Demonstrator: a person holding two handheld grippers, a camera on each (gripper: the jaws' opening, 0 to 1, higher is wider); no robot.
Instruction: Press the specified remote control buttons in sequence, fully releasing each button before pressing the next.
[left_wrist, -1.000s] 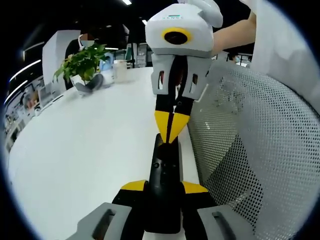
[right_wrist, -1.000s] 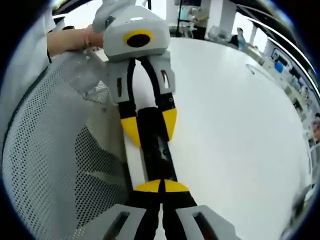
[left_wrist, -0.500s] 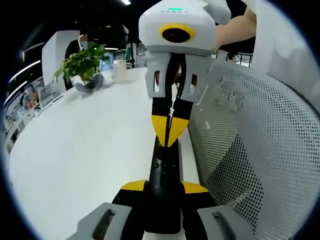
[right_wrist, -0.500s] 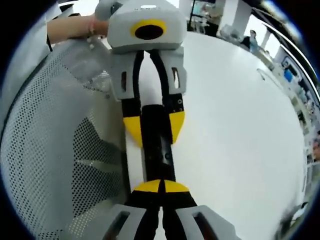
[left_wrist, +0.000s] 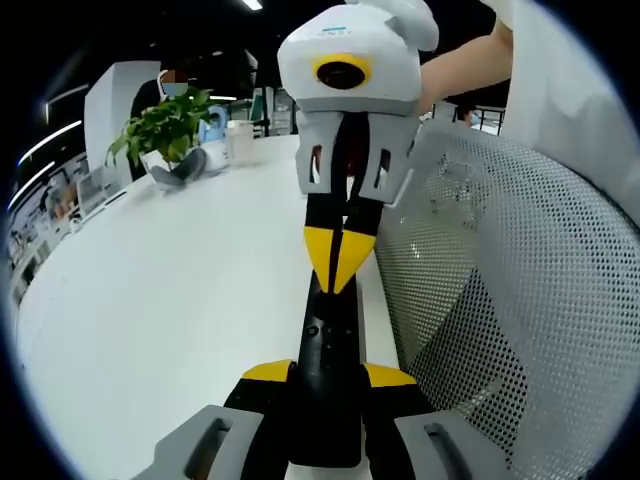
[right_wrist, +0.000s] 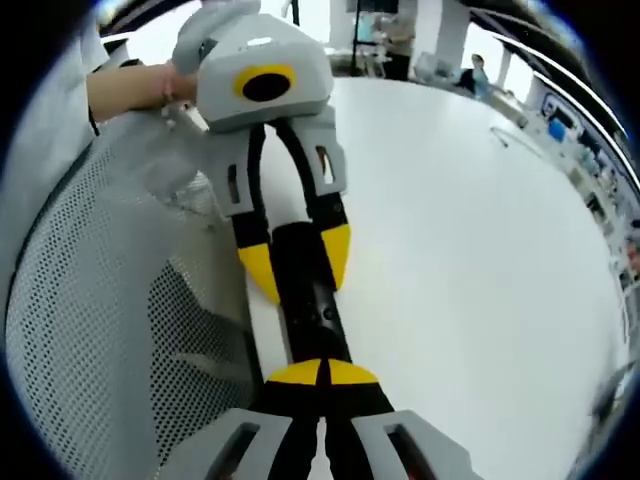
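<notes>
A black remote control (left_wrist: 330, 340) is clamped lengthwise between the yellow-tipped jaws of my left gripper (left_wrist: 328, 374), which is shut on it. My right gripper (left_wrist: 337, 268) comes down from above with its jaws shut, and its yellow tips meet the remote's far end. In the right gripper view the right gripper (right_wrist: 322, 372) stands shut over the near end of the remote (right_wrist: 310, 300). Beyond it the left gripper (right_wrist: 297, 262) grips the remote from both sides.
The remote hangs over the edge of a white table (left_wrist: 180, 300). A grey mesh chair back (left_wrist: 510, 300) stands close on one side. A potted plant (left_wrist: 165, 125) and a cup (left_wrist: 240, 140) sit at the table's far end. A person's arm (left_wrist: 465, 65) holds the right gripper.
The right gripper's body rocked slightly over the remote, a little nearer and then back. Its shut tips stayed at the remote's far end. The left gripper kept its hold.
</notes>
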